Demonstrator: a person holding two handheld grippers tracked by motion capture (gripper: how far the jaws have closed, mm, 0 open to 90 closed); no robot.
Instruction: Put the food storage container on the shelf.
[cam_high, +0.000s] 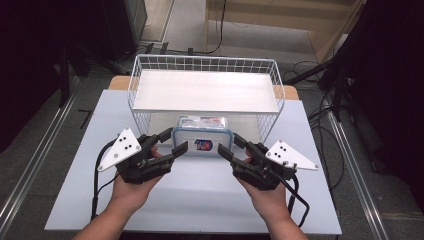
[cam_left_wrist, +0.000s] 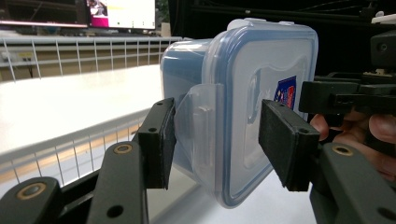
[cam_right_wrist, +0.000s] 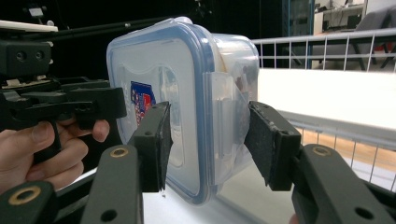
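High view, clear plastic box (cam_high: 202, 135) w/ blue-rimmed lid, left gripper (cam_high: 171, 145) & right gripper (cam_high: 231, 147) clamping its side latches.

We seem to be in a lab or test room: a pale blue table (cam_high: 200, 200) stands between metal rails (cam_high: 30, 165) on a grey floor, with loose cables (cam_high: 320, 120) around. Behind it we see a lit monitor (cam_left_wrist: 121, 11) and dark equipment stands (cam_high: 65, 65).

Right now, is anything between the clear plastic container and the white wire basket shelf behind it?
Nothing visible. The clear blue-rimmed plastic container hangs between the left hand-held gripper and right hand-held gripper, just in front of the white wire basket; its white shelf board lies bare.
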